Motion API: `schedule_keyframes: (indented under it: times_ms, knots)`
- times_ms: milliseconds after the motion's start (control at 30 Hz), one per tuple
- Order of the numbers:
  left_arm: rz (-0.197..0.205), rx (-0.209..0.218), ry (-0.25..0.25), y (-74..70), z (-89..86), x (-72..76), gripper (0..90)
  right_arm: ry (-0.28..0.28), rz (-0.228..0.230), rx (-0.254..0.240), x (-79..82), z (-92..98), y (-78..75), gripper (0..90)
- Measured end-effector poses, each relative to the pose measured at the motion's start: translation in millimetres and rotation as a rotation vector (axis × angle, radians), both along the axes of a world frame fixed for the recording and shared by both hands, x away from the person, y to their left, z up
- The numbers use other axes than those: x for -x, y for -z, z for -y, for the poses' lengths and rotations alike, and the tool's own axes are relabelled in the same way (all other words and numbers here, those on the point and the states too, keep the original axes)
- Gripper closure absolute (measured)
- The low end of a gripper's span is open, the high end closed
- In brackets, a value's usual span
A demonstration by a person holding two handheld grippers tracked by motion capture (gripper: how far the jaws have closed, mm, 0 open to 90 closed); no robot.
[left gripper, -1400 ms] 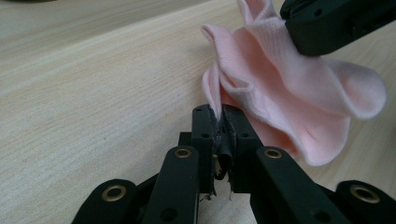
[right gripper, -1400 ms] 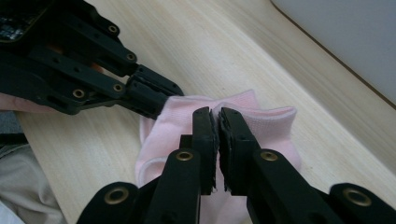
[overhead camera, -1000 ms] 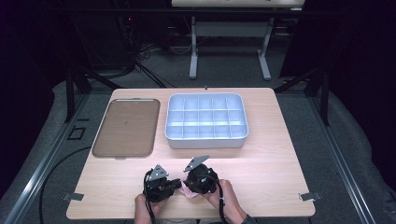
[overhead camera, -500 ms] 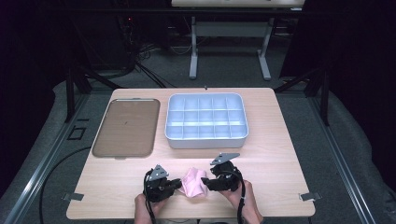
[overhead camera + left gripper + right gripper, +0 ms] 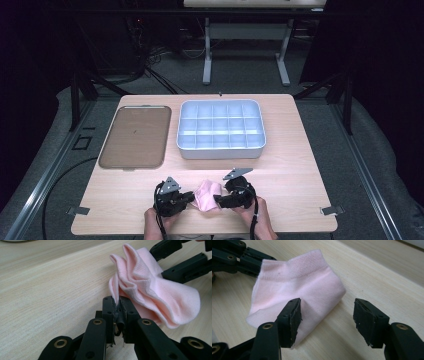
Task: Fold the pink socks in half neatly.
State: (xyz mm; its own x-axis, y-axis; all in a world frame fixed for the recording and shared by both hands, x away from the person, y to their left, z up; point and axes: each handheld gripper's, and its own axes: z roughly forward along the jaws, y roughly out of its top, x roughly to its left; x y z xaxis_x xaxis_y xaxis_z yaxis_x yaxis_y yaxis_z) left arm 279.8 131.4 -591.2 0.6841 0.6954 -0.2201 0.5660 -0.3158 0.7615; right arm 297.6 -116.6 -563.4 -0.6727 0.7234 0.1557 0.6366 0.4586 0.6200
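Observation:
A small pink sock [image 5: 206, 194] lies bunched on the wooden table [image 5: 300, 170] near its front edge, between both grippers. My left gripper [image 5: 186, 198] is shut on the sock's edge; in the left gripper view its jaws [image 5: 117, 305] pinch the knit fabric [image 5: 155, 290], which fans out in folds. My right gripper [image 5: 220, 201] stands open at the sock's other side. In the right gripper view [image 5: 327, 315] its left jaw rests over the sock [image 5: 297, 287] and its right jaw stands on bare wood. The left gripper [image 5: 242, 257] holds the sock's far corner there.
A white tray with several compartments [image 5: 221, 147] stands at the table's back centre. A flat brown tray [image 5: 132, 136] lies to its left. Hands hold both grippers at the front edge.
My right gripper moved right, away from the left one, uncovering the pink sock, which now spreads between them. The left gripper stayed put.

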Motion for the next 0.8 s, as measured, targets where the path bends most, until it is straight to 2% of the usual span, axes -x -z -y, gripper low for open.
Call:
schedule_keyframes:
  times_ms: [67, 267, 433, 567, 700, 767, 800]
  knots:
    - [0.004, -0.004, 0.003, -0.1, 0.0, -0.1, 83.2, -0.007, 0.006, 0.044, -0.2, -4.1, 3.6, 37.8]
    - [0.005, -0.006, 0.001, -0.2, 0.2, 0.1, 83.1, -0.016, 0.021, 0.071, 0.4, -8.0, 5.4, 37.3]
    - [0.013, -0.012, -0.001, -0.3, 0.7, 0.8, 82.5, -0.016, 0.034, 0.068, 1.0, -8.8, 7.2, 36.4]
    - [0.02, -0.015, -0.011, -0.6, 0.7, 1.8, 76.9, -0.019, 0.037, 0.082, 1.6, -9.4, 6.9, 36.4]
    - [-0.009, 0.013, -0.02, -1.2, -3.5, 0.2, 70.8, -0.015, 0.037, 0.089, 2.1, -10.4, 6.6, 36.3]
    - [-0.009, 0.021, -0.017, -1.5, -4.5, -0.1, 68.7, -0.012, 0.05, 0.075, 2.3, -10.1, 8.1, 36.1]
    - [-0.016, 0.04, -0.017, -2.8, -7.1, -0.5, 67.4, -0.018, 0.046, 0.078, 2.4, -9.5, 7.6, 35.9]
